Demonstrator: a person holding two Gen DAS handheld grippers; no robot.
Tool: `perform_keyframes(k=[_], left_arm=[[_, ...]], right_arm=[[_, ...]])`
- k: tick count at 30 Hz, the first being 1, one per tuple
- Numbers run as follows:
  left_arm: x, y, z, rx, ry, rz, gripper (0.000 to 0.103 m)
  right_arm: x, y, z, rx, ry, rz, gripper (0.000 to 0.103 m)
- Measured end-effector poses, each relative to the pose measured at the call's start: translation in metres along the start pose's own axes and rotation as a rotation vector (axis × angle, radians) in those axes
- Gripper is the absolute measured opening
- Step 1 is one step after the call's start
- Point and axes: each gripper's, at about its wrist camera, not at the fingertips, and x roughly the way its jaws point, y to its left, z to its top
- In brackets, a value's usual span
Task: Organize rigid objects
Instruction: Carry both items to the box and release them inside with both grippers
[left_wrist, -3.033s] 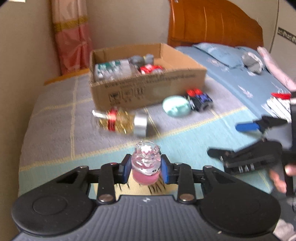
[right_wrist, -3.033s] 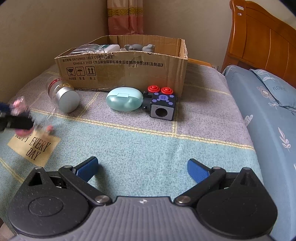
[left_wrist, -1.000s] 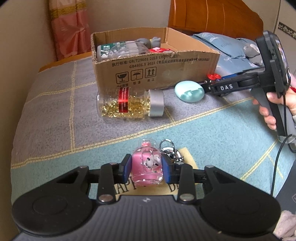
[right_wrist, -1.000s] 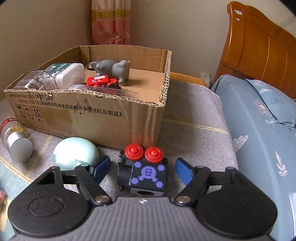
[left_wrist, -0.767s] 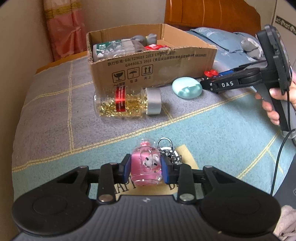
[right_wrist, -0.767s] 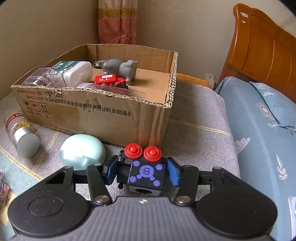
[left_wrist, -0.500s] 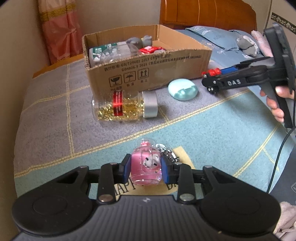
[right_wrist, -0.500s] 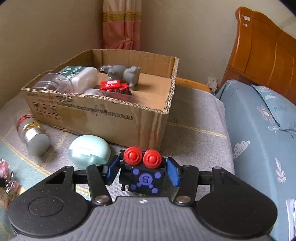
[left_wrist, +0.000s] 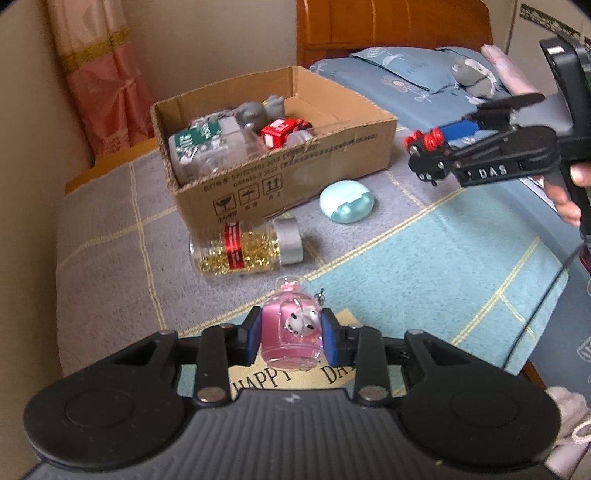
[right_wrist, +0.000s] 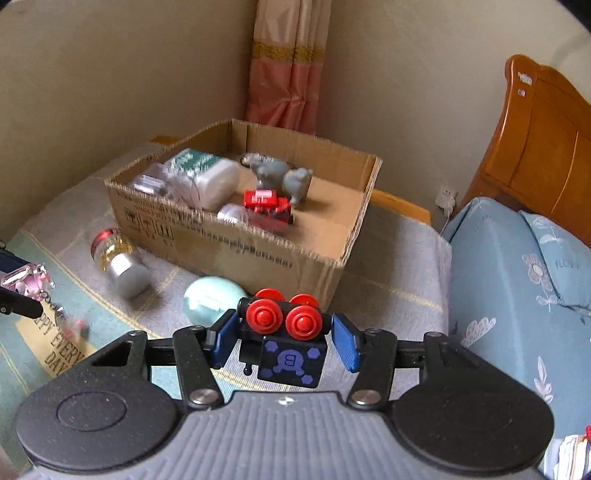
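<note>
My left gripper (left_wrist: 291, 335) is shut on a pink transparent keychain charm (left_wrist: 291, 334) and holds it above the bed; the charm also shows at the left edge of the right wrist view (right_wrist: 27, 282). My right gripper (right_wrist: 283, 341) is shut on a black cube toy (right_wrist: 286, 345) with red knobs, lifted above the bed in front of the cardboard box (right_wrist: 236, 236). In the left wrist view the right gripper (left_wrist: 428, 147) hangs right of the box (left_wrist: 295, 177). A jar of gold beads (left_wrist: 243, 247) and a mint green case (left_wrist: 345, 203) lie beside the box.
The box holds a clear bottle with green label (right_wrist: 199, 177), a grey animal figure (right_wrist: 280, 175) and a red toy car (right_wrist: 267, 205). A "HAPPY EVERY DAY" patch (right_wrist: 55, 343) lies on the blanket. A blue pillow (right_wrist: 517, 288), wooden headboard (right_wrist: 546, 147) and walls surround the bed.
My right gripper closed on the black cube toy and lifted it off the bed. My left gripper rose a little with the pink charm still in it.
</note>
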Motion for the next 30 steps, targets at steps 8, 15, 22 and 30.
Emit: perform_keyframes(k=[8,15,22,30], left_arm=[[-0.022,-0.002,0.023,0.027,-0.035,-0.024,0.031],[-0.036,0.004,0.058,0.05,-0.086,-0.027,0.031],[-0.036,0.022,0.112,0.051,-0.147,-0.013,0.031],[-0.003,0.052,0.18,0.035,-0.174,0.059,0.031]], right_arm=[[-0.009,-0.009,0.027,0.002,-0.051,0.008,0.06],[-0.001,-0.022,0.055,0.018,-0.068,0.021,0.06],[0.026,-0.038,0.09,0.037,-0.061,0.019,0.06],[0.075,-0.056,0.121,0.05,0.002,0.016,0.06]])
